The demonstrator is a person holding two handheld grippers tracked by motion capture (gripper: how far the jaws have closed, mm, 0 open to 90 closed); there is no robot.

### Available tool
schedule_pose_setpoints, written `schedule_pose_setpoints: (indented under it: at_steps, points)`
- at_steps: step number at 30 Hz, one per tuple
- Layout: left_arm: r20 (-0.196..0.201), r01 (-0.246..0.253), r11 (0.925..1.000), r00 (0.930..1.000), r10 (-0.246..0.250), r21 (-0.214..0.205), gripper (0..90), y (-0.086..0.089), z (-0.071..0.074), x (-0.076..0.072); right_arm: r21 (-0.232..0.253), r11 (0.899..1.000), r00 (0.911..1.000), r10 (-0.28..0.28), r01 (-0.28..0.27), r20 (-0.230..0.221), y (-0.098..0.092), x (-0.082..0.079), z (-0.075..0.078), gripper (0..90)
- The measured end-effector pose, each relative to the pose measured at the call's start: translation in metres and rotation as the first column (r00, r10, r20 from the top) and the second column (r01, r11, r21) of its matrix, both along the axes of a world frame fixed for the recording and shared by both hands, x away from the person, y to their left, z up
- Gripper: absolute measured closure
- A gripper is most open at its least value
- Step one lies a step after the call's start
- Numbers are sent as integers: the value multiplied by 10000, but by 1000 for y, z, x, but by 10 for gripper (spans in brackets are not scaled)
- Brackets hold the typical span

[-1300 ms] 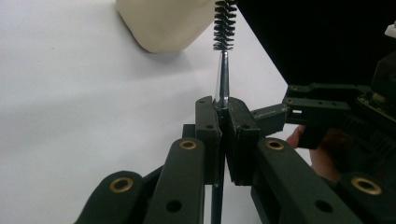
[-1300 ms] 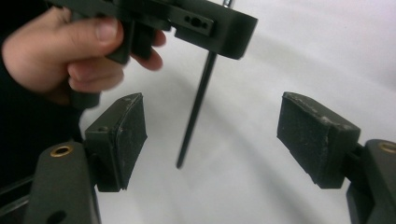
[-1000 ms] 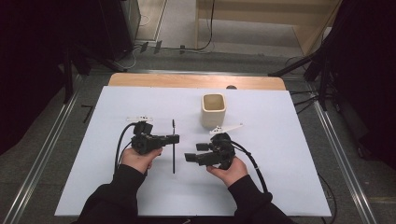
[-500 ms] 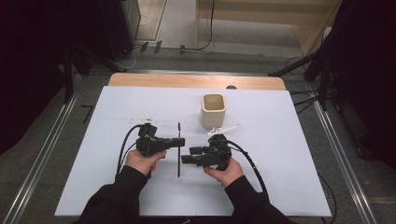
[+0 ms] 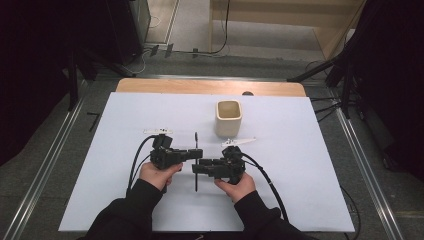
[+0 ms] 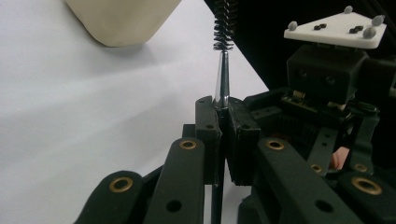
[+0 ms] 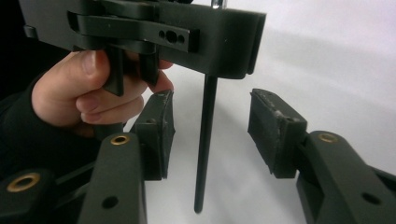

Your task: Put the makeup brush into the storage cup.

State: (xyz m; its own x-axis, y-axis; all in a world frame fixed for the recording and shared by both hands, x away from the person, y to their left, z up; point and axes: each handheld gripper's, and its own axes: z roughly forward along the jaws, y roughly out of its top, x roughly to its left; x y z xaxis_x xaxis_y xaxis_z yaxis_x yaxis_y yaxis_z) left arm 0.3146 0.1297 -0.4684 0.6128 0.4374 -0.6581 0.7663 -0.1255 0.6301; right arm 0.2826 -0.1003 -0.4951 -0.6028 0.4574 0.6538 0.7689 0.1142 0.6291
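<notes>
brush (image 5: 196, 160): mid-surface, at 7 o'clock from cup (image 5: 229, 118) | left tool (image 6: 223, 133): clamped tight on shaft below metal ferrule | right tool (image 7: 211, 135): jaws just closing, straddling lower handle, pads not touching | handling: light, stiff, thin, smooth; grip plain shaft, not bristles

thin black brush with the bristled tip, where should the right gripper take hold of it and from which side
Grip the bare black handle of the thin black bristle-tipped brush, below where the left gripper clamps it. The right gripper already straddles that straight, thin rod from the side; its jaws have been closing but don't touch yet. The bristles are soft, so avoid them.
</notes>
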Motion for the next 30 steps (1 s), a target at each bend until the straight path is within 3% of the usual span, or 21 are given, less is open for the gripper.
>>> schedule_pose_setpoints:
  at_steps: [8,12,13,15,16,18,25,30]
  points:
    - [59,-32,10000,10000,33,-7,852,-2,0,-2,100,9999,9999,-124,124,-23,8,-2,-3,696]
    - [53,-99,9999,9999,99,-105,852,-3,0,-3,164,9997,9998,-155,154,82,9,-3,-3,749]
    - [22,-119,9999,9999,120,-112,852,-3,0,-3,180,9995,9996,-271,268,129,10,-3,-2,808]
    - [-12,-84,9998,10000,84,-192,852,-3,0,-3,94,9993,9989,-360,357,309,10,-5,-2,842]
    - [-12,-84,9998,10000,84,-192,852,-3,0,-3,94,9993,9989,-360,357,309,10,-5,-2,842]
    - [14,-57,9998,10000,57,-174,851,-4,0,-4,265,9987,9990,-427,431,-139,7,-4,-4,858]
    - [-9,51,9999,10000,-51,-133,836,-3,0,-3,242,9990,9992,-378,382,-150,7,-4,-3,860]
    - [-45,63,9999,10000,-64,-107,678,-2,0,-3,182,9993,9993,-310,314,-190,7,-5,-3,860]
